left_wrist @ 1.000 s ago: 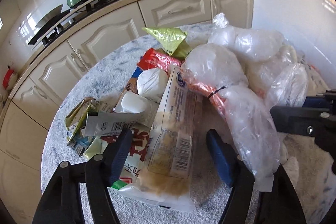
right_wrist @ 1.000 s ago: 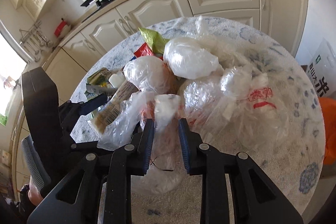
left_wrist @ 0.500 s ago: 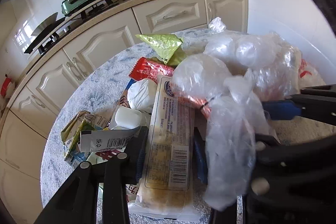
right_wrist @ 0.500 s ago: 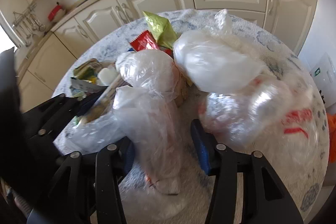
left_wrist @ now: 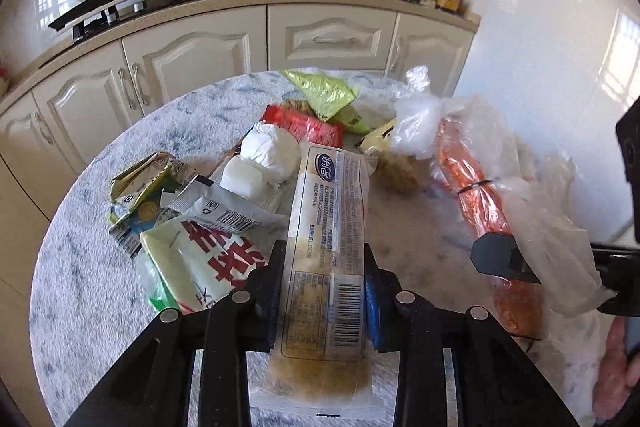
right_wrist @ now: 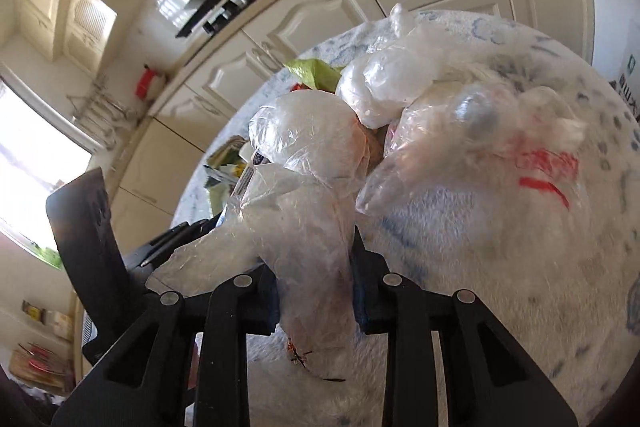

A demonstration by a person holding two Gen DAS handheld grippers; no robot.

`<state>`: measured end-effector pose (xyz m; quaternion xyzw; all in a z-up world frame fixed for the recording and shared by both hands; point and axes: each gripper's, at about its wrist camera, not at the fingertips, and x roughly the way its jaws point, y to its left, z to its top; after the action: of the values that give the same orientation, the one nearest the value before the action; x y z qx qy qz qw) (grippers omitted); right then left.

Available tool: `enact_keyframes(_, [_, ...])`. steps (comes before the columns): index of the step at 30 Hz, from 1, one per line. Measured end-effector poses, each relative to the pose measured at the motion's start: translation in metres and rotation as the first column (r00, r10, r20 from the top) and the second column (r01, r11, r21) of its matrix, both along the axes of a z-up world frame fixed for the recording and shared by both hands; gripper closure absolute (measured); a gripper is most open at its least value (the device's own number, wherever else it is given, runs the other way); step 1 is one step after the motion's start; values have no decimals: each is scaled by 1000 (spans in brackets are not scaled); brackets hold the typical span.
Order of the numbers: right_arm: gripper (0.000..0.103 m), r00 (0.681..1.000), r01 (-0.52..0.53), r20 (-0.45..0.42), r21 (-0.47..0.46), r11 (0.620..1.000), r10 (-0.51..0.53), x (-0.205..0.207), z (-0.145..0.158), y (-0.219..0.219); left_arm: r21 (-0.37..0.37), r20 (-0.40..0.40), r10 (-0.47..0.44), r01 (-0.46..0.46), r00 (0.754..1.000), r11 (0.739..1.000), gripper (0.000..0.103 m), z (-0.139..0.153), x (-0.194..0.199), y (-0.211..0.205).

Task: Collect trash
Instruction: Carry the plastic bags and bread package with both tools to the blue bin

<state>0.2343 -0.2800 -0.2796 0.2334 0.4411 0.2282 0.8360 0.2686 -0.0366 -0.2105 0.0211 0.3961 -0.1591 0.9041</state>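
Cream kitchen cabinets curve behind a round table with a mottled blue-and-white top [left_wrist: 100, 155], and the trash lies heaped over the table's middle and its 3 o'clock side. Nearest in the left wrist view, the left gripper [left_wrist: 324, 291] is clamped across a long clear plastic packet with a barcode label and brownish crumbs inside [left_wrist: 328, 227], the black fingers pressing its two long edges near the lower end. At 9 o'clock of that packet lie a pale green wrapper with large red characters [left_wrist: 200, 267], a crumpled grey sachet [left_wrist: 224, 215] and torn green-and-gold foil packets [left_wrist: 140, 191]. Just past them are two balled white tissues [left_wrist: 260, 163], then a red snack wrapper [left_wrist: 308, 125] and a yellow-green foil bag [left_wrist: 324, 91] at the far edge of the heap. In the right wrist view, the right gripper [right_wrist: 316, 291] is closed on a crinkled clear plastic bag with an orange-red roll inside [right_wrist: 304, 195], which shows at 3 o'clock in the left view with the black finger against it. Beyond it sit more bunched clear bags, one printed in red [right_wrist: 544, 167]. The step in hand looks like the pick-up: both tools have a piece gripped, neither clearly free of the pile. The next move probably calls for lifting each piece straight up, slowly, so that neighbouring bags do not drag along, then carrying them to a bin, which no view shows.
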Motion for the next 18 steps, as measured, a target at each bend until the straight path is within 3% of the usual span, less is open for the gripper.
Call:
enact_keyframes(6, [76,999,15,40,40,999,-17,-20,18,-11,-66,50,41,-38,998,997,74,27,-27,28])
enact_keyframes(10, [76,996,31,79,54,998,-35,-34,33,-19,-63,109,72,-65,991,996,74,48,-56,40])
enact_keyframes(18, [76,979,119,164,10,993,-119,-65,65,-44,-49,189,40,-31,981,998,74,89,-101,17])
